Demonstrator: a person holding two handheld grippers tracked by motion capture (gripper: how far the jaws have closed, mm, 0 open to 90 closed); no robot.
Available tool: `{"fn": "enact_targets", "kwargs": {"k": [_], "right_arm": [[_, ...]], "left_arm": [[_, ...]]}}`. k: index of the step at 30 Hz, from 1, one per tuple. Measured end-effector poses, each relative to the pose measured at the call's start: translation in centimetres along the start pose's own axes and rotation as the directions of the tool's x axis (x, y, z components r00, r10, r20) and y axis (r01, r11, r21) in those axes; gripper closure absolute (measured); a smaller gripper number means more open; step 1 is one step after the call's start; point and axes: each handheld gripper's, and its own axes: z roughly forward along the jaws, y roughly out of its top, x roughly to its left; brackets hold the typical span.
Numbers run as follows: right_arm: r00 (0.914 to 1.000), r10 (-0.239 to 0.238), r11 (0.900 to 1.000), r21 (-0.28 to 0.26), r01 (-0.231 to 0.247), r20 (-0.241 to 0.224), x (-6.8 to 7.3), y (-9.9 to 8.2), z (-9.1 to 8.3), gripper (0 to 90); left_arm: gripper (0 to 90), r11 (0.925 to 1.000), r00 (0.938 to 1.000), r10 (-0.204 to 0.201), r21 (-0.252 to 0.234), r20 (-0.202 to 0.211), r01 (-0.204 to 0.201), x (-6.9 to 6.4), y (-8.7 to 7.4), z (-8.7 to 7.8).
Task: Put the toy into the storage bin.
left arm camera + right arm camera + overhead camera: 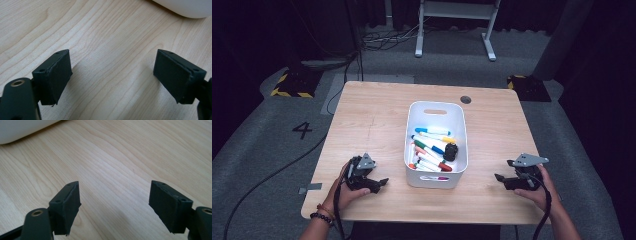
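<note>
A white bin (459, 131) stands in the middle of the wooden table (372, 120) and holds several coloured markers (432, 132) and a small black object (451, 152). My left gripper (382, 184) rests low over the table, left of the bin, held in a hand, and points toward the bin. Its jaws stand wide apart over bare wood in the left gripper view (112, 75), with the bin's edge (185, 7) ahead. My right gripper (499, 178) sits right of the bin, jaws wide apart over bare wood (115, 202), with the bin's corner (22, 130) at upper left.
A round dark grommet (465, 99) is set in the table's far edge. Beyond the table are a white desk frame (457, 25), floor cables (382, 37) and yellow-black striped floor plates (292, 82). Bare wood lies on both sides of the bin.
</note>
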Motion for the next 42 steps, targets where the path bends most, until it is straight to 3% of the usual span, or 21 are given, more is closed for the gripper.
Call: {"fn": "enact_targets", "kwargs": {"k": [16,18,22,23,42], "right_arm": [[0.9927,0.121,0.9923,-0.025,-0.121,-0.002,-1.1,-3.9,-0.6,24.7],[0.9866,0.163,0.9862,-0.029,-0.163,0.003,-1.3,-4.8,-0.7,24.3],[0.9820,0.188,0.9818,-0.032,-0.187,0.017,-1.5,-5.6,-0.7,23.5],[0.9797,0.198,0.9790,-0.056,-0.196,0.030,-1.6,-6.1,-0.8,23.5],[0.9787,0.200,0.9789,-0.051,-0.198,0.046,-1.5,-6.1,-0.8,21.8]], "left_arm": [[15.2,1.0000,1.0000,-0.001,-0.001,-0.001,0.001,0.0,0.0,0.0],[15.2,1.0000,1.0000,-0.001,-0.001,-0.001,0.001,0.0,0.0,0.0],[15.2,1.0000,1.0000,0.000,-0.002,-0.003,0.000,0.0,0.0,0.0],[15.2,1.0000,1.0000,0.000,-0.002,-0.002,0.000,0.0,0.0,0.0],[15.2,1.0000,1.0000,0.005,0.002,-0.001,-0.005,0.0,0.0,0.0]]}}
